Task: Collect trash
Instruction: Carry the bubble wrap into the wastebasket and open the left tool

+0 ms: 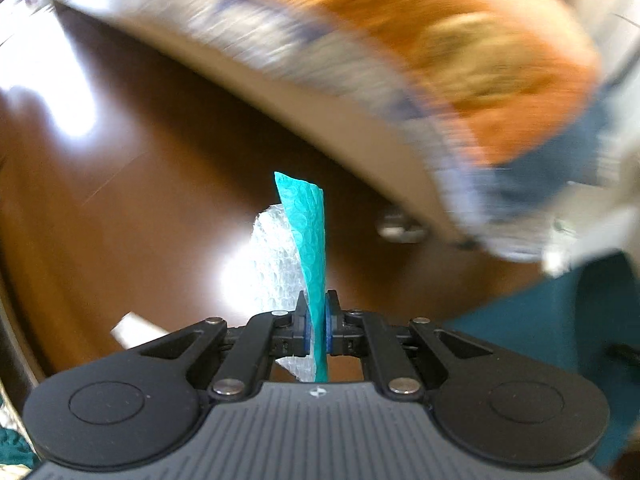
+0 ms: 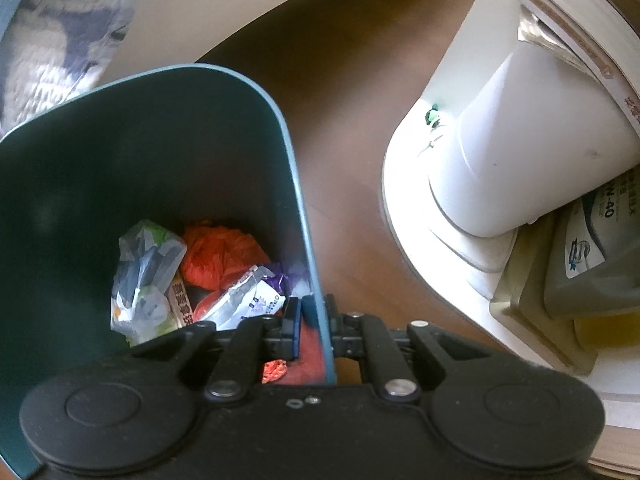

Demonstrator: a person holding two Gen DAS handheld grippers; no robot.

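I'm pinching teal bubble-wrap scrap (image 1: pixel 310 240) in left gripper (image 1: pixel 316 320), jaws clamped narrow, above brown floor (image 1: pixel 140 200). Right gripper (image 2: pixel 314 328) is gripping bin (image 2: pixel 296 168) by rim. Wrappers (image 2: pixel 148 272) and orange bag (image 2: pixel 220 256) already sitting inside. Scrap not yet binned; white bit (image 1: pixel 134 330) lying on floor.

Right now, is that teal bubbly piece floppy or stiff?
Probably floppy but springy: the teal bubble wrap stands up above the left tool with a slight bend, so it likely holds shape briefly. It is likely very light, being thin and full of air bubbles. It could slip, since only a narrow strip is pinched.
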